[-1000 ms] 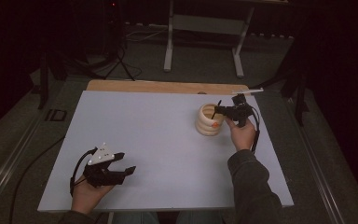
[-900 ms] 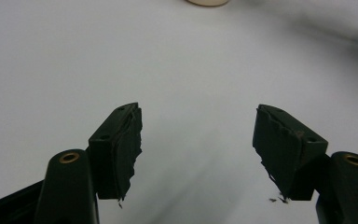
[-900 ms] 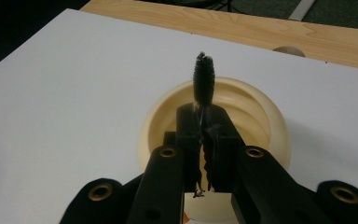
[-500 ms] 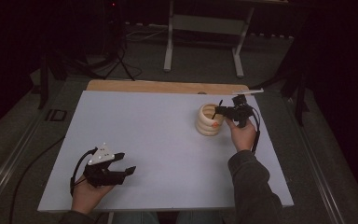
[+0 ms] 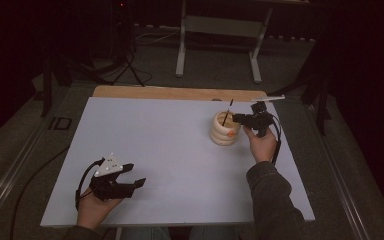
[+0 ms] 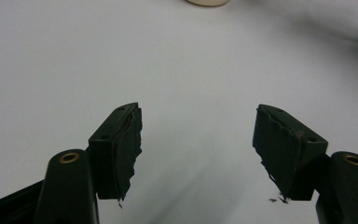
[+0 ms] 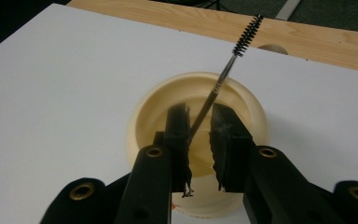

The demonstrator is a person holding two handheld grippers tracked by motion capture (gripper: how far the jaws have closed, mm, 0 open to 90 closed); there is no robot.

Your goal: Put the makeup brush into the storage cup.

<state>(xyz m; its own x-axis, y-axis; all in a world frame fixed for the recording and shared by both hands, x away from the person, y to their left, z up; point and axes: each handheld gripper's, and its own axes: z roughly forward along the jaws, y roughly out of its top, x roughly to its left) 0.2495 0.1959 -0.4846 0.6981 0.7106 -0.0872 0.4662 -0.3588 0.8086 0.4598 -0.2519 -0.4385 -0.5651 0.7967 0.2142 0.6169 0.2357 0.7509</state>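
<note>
Closest in, the left gripper sits low on the white table, jaws spread wide with nothing between them. Further up, the right gripper hangs over a cream ridged cup. Its jaws have just been easing apart, and a thin bottle brush stands between them, leaning in the cup with its bristle tip sticking out past the rim.

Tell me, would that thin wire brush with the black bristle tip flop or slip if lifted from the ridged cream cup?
The thin wire brush probably stays stiff: its stem runs straight where it leans in the ridged cream cup. It looks light, being so slender. The smooth metal stem could slip between the right gripper pads, which have just been opening.
</note>
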